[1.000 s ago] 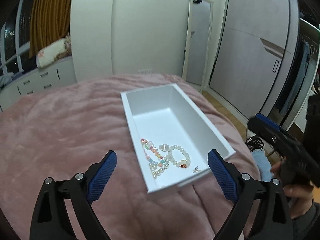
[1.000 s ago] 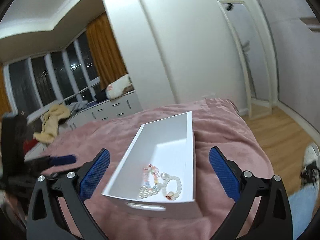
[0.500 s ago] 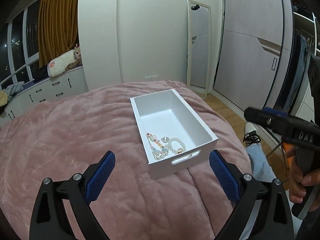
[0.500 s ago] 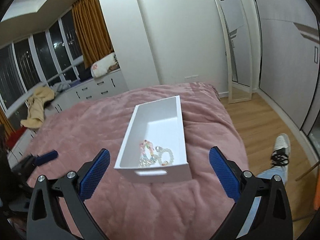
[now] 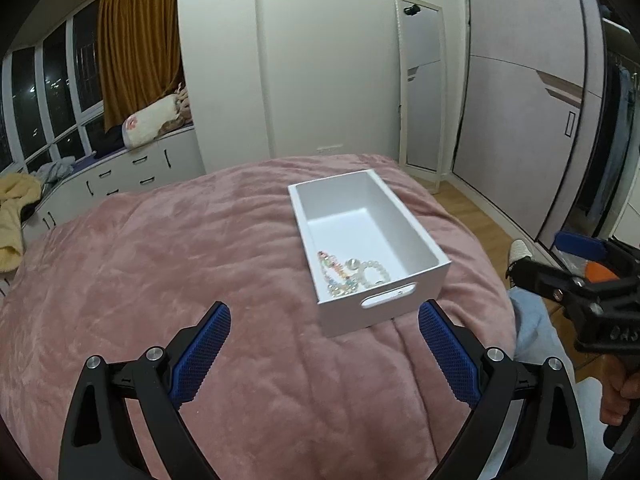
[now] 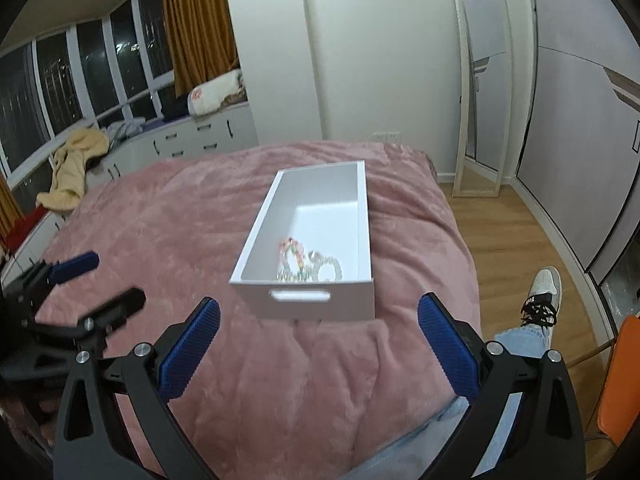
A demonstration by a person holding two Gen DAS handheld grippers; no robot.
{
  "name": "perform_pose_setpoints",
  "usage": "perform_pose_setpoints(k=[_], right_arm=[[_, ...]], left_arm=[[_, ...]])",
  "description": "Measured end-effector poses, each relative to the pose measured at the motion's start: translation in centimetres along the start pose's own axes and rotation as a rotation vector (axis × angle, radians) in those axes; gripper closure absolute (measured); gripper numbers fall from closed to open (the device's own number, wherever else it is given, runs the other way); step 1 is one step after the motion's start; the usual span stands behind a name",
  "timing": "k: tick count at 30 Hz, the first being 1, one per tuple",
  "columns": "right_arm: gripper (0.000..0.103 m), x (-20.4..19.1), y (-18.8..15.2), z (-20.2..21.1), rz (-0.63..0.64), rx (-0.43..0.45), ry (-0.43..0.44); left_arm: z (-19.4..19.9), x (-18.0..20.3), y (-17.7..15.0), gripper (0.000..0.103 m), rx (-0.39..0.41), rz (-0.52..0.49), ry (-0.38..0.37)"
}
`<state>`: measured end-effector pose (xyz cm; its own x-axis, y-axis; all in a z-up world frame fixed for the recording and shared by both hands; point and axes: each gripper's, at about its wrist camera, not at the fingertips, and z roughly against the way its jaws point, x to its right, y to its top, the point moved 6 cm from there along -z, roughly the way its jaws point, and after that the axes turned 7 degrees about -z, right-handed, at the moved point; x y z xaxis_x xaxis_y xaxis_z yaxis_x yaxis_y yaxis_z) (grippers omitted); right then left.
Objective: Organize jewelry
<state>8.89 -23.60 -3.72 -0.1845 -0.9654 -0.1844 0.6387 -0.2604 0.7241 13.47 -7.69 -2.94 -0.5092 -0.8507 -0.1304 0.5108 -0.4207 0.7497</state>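
A pink plush bedspread (image 5: 168,264) fills most of both views, its rounded foot edge dropping off toward 4 o'clock onto wood floor (image 6: 516,236). From 9 to 11 o'clock the cover lies bare, wide open room for moving.

A white rectangular box (image 5: 404,216) sits on the bed near that right-hand edge, at about 1 o'clock in the left wrist view and 12 o'clock in the right wrist view. Its handle cut-out faces the cameras; its far half is bare floor.

The left gripper (image 5: 324,344) hangs over the cover short of the box, blue pads spread wide, nothing between them. The right gripper (image 6: 318,338) hangs just short of the box's front wall, jaws likewise wide apart and empty. Each shows in the other's view: the right one at 3 o'clock beyond the bed edge, the left one at 9 o'clock over the cover.

The jewelry (image 5: 352,274), a pearl bracelet and coloured bead strands, lies heaped in the box's near end, against the front wall.
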Motion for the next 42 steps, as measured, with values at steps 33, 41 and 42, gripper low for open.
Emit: perform_pose_setpoints(k=[33, 41, 42], right_arm=[[0.005, -0.2, -1.7, -0.3, 0.005, -0.025, 0.026], [0.005, 0.1, -1.8, -0.1, 0.0, -0.017, 0.022], [0.005, 0.1, -1.8, -0.1, 0.001, -0.017, 0.023]], left_arm=[[-0.7, 0.3, -1.2, 0.007, -0.033, -0.056, 0.024], [-0.4, 0.6, -1.1, 0.007, -0.032, -0.062, 0.02], [-0.4, 0.6, -1.1, 0.007, -0.032, -0.062, 0.018]])
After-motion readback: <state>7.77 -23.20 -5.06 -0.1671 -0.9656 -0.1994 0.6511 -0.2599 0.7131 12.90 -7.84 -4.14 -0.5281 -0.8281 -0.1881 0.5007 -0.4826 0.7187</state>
